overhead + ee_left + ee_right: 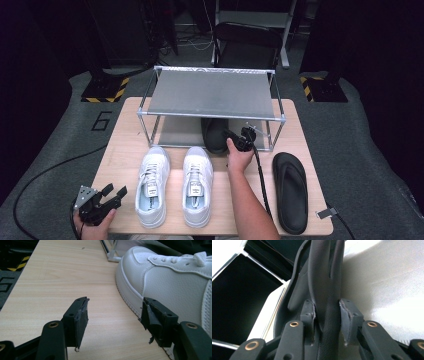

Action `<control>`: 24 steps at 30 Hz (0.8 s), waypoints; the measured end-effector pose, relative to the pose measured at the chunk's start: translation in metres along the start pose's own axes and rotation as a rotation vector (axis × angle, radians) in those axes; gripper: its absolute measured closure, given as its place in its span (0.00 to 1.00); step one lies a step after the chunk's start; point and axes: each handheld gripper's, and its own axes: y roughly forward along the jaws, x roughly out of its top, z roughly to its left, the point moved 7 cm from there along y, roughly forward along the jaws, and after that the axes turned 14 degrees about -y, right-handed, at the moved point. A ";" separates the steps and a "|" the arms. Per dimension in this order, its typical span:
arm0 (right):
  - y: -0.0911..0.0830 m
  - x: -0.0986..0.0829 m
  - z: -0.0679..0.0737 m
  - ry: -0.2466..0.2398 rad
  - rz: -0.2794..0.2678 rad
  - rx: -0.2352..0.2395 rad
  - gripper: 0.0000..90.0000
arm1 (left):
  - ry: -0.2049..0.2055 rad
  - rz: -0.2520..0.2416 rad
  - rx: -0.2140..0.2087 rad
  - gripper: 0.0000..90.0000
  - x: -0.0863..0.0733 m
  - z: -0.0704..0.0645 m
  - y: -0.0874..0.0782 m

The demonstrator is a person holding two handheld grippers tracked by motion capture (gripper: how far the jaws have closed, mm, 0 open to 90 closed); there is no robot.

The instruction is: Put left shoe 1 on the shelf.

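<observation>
Right gripper view shows my right tongs point(327, 322) clamped on the black slipper point(322, 277) strap, under the rack point(210, 92). Judged step: shelving it; next, release and withdraw. My left tongs point(113, 317) rest apart beside the white sneaker point(175, 282).

Both tongs are black: the left tongs point(114, 192), the right tongs point(239, 138). Two white sneakers point(172, 185) sit right of the left tongs. Black sandal point(291, 192) lies right of the right tongs. The table point(120, 150) is pale wood-grain, the rack point(212, 93) grey with silver bars.
</observation>
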 end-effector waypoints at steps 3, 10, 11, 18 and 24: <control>0.004 0.001 -0.001 0.022 0.003 -0.007 0.74 | 0.000 0.002 0.003 0.42 0.000 0.001 -0.001; 0.017 -0.002 -0.004 0.029 0.021 -0.045 0.74 | -0.006 -0.002 0.008 0.42 0.000 0.001 -0.001; 0.020 -0.003 -0.006 0.018 0.029 -0.058 0.74 | -0.005 -0.002 0.008 0.42 0.000 0.001 -0.001; 0.025 -0.005 -0.008 0.033 0.010 -0.025 0.74 | -0.008 0.002 0.008 0.42 -0.001 0.003 -0.002; 0.031 -0.008 -0.007 0.071 0.010 -0.035 0.74 | -0.007 0.003 0.004 0.42 -0.001 0.002 -0.002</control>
